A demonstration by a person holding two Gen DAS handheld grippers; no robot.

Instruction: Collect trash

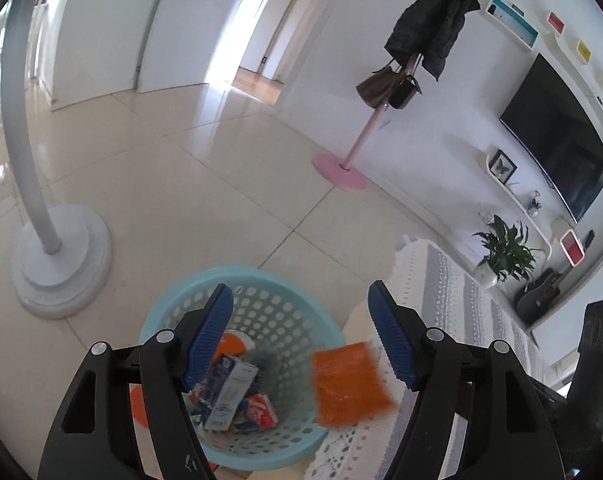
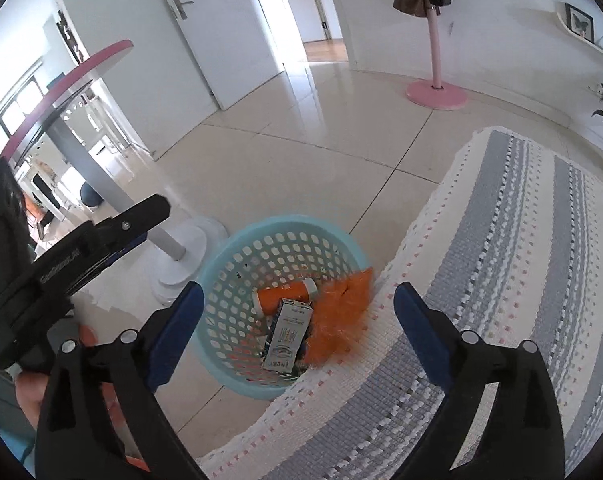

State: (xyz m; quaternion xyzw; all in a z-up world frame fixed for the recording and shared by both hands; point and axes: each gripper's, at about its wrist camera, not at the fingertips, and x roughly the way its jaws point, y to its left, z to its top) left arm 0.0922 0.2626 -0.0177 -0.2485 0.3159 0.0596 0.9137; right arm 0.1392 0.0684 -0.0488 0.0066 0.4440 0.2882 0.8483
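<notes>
A light blue perforated basket [image 1: 277, 300] stands on the floor beside a cloth-covered table; it also shows in the right wrist view [image 2: 237, 280]. Inside lie a white and blue carton [image 1: 231, 396] [image 2: 287, 334], an orange bottle [image 2: 285, 298] and a red packet [image 1: 259, 412]. A blurred orange wrapper [image 1: 347, 382] [image 2: 343, 312] is in the air at the basket's right rim, touching neither gripper. My left gripper [image 1: 301, 340] is open and empty above the basket. My right gripper [image 2: 297, 332] is open and empty above the basket and table edge.
A striped grey and white tablecloth [image 2: 521, 280] covers the table on the right. A white lamp base [image 1: 61, 260] stands left of the basket. A pink coat stand [image 1: 341, 168] stands farther back. A TV [image 1: 557, 152] and a plant [image 1: 505, 248] line the right wall.
</notes>
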